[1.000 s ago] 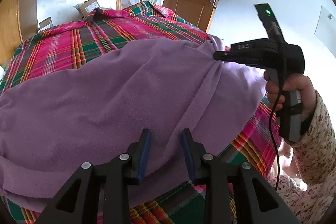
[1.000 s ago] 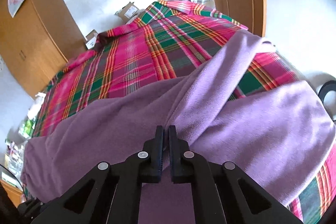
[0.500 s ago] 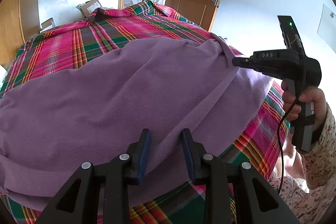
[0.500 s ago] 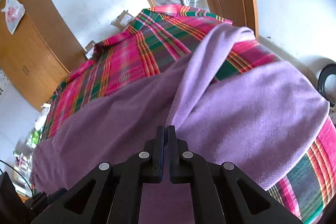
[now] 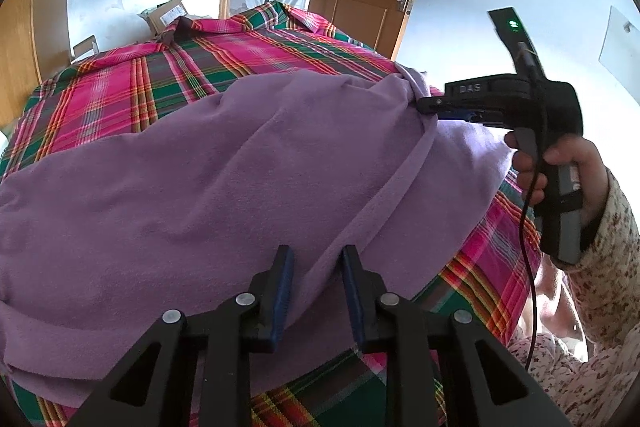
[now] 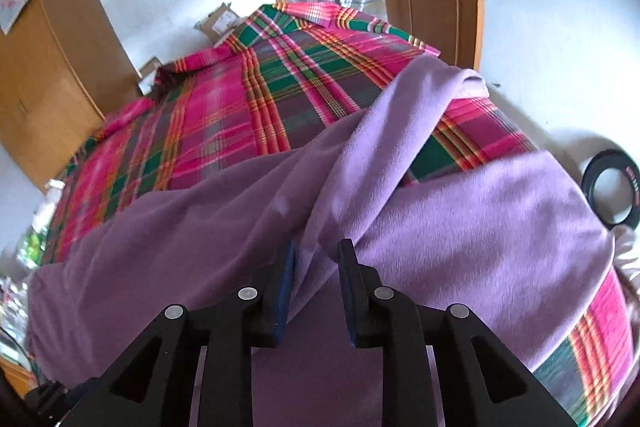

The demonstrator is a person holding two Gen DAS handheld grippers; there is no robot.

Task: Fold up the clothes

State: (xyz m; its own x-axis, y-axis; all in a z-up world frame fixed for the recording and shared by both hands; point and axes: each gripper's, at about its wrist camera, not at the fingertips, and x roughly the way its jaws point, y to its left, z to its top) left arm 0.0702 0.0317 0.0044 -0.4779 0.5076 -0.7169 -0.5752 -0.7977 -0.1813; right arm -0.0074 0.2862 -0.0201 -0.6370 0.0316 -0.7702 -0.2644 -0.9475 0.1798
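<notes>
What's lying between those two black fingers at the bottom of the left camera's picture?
A raised ridge of the purple garment runs up between the left gripper's open fingers; the left wrist view shows it, spread on the plaid bedcover.

soft purple fleece garment (image 5: 208,163), spread wide and rumpled over the pink-and-green plaid bedcover (image 5: 120,95). a raised fold ridge runs diagonally from between the left tongs (image 5: 316,259) up to the right tongs (image 5: 424,105), bunching there. in the right wrist view a long sleeve-like strip (image 6: 404,115) runs ahead of the open right tongs (image 6: 316,255) toward the far bed edge.
</notes>
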